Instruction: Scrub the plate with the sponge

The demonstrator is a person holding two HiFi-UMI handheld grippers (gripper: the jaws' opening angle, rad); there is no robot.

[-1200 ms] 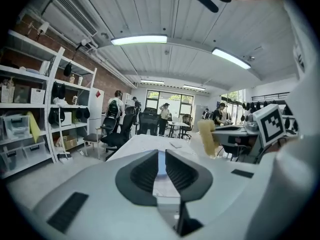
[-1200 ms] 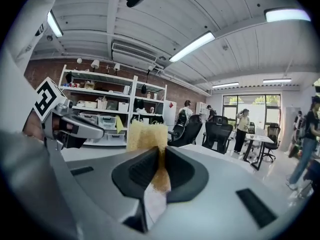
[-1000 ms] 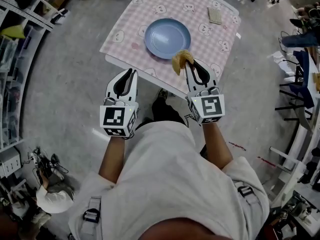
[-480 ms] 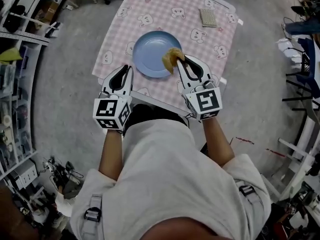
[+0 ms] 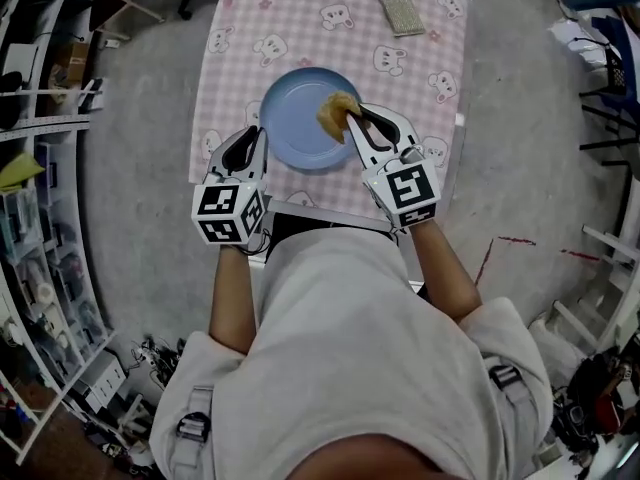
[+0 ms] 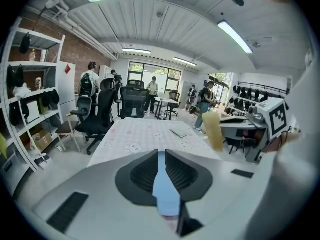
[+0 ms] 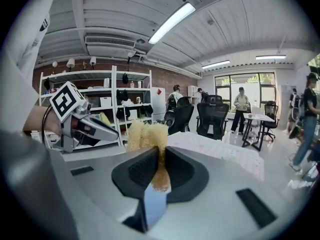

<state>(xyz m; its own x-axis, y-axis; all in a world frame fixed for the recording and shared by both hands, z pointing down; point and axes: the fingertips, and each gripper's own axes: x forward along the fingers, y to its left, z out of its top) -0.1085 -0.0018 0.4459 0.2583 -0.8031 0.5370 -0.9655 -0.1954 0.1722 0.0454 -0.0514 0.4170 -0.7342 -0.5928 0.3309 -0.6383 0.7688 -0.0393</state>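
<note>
Holding the sponge (image 5: 336, 113) clamped in my right tongs (image 5: 352, 118) over the plate (image 5: 293, 123) on the bench (image 5: 300, 28). My left tongs (image 5: 258, 138), together and empty, sit at its near-left rim. Scrubbing seems barely begun.

**Both grippers forward, right one clamped**

The left gripper (image 5: 255, 136) is held out ahead on a bare forearm (image 5: 228, 303), its jaws together with nothing between them. The right gripper (image 5: 352, 118) reaches slightly farther forward, angled inward, its jaws pinched on the sponge (image 5: 335, 113).
</note>
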